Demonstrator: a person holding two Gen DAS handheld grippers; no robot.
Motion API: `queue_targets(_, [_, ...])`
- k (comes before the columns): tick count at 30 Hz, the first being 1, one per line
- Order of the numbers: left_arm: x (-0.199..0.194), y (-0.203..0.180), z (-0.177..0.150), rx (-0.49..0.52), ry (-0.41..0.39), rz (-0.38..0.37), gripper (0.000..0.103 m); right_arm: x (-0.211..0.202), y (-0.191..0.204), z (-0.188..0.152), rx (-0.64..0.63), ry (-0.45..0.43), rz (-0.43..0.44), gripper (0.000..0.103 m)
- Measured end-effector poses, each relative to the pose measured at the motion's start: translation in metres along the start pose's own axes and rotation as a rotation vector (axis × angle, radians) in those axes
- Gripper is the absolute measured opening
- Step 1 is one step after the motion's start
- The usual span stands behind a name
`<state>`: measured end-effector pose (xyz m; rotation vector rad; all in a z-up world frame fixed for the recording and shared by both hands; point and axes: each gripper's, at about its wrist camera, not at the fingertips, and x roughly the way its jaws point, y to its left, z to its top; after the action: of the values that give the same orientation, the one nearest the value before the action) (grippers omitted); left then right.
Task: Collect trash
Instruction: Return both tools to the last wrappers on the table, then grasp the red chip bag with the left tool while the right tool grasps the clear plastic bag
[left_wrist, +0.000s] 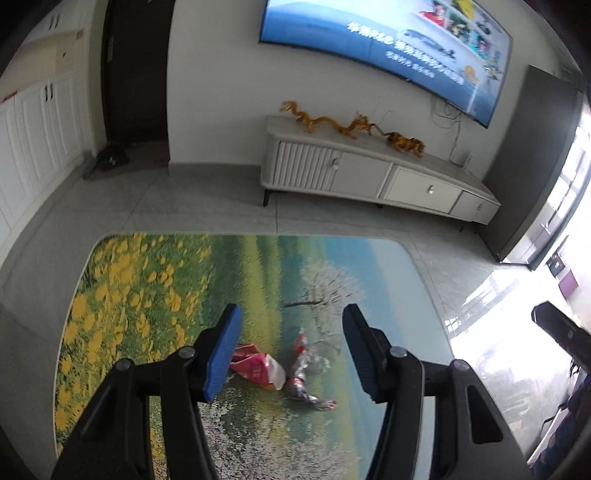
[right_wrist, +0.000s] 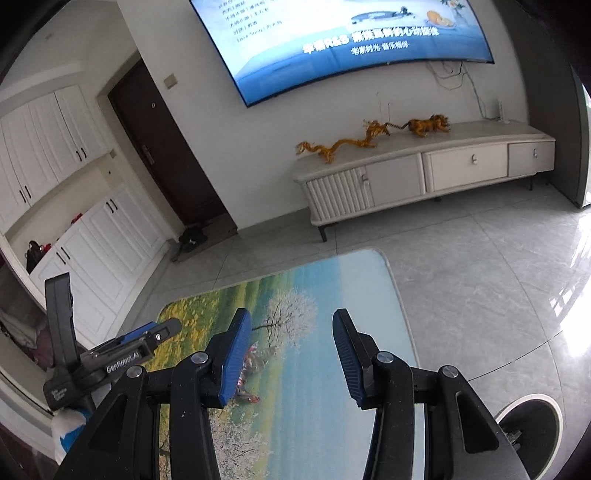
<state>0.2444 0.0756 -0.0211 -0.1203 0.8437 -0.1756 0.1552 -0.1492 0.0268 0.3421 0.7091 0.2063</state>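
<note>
Both the left gripper (left_wrist: 291, 325) and right gripper (right_wrist: 291, 328) are hanging spread and empty over the rug (left_wrist: 147, 295), where the light, crinkly, slippery wrappers (left_wrist: 258, 369) are lying, likely best pinched at a raised fold.

A rug (left_wrist: 258, 280) is lying on the floor (left_wrist: 207, 203) under both claws. Two wrappers (left_wrist: 258, 367) are lying on the rug, just below and in front of the left claw (left_wrist: 291, 332). The right claw (right_wrist: 291, 332) is hanging above the rug, to the right of the left claw. Far ahead, a cabinet (right_wrist: 424, 173) is standing against the wall, with a TV (right_wrist: 332, 40) hanging above it.
</note>
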Motion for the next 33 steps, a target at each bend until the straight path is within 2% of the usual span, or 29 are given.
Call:
queue_targets(7, [0.054,0.039,-0.015,-0.113,0.093,0.010,0.055,0.052,0.007,-0.021,-0.065,0.107,0.027,0.044])
queue_targets(15, [0.090,0.038,-0.044,-0.109,0.160,0.052,0.054,0.101,0.018,-0.056,-0.164,0.223,0.075,0.044])
queue_targets(18, [0.095,0.041,-0.053,-0.118,0.167,0.074,0.051,0.110,0.019,-0.062,-0.159,0.242,0.095,0.044])
queue_targets(20, [0.095,0.042,-0.056,-0.116,0.161,0.076,0.045,0.115,0.020,-0.063,-0.164,0.252,0.105,0.044])
queue_targets(33, [0.094,0.050,-0.059,-0.129,0.144,0.086,0.044,0.149,0.061,-0.091,-0.260,0.340,0.146,0.044])
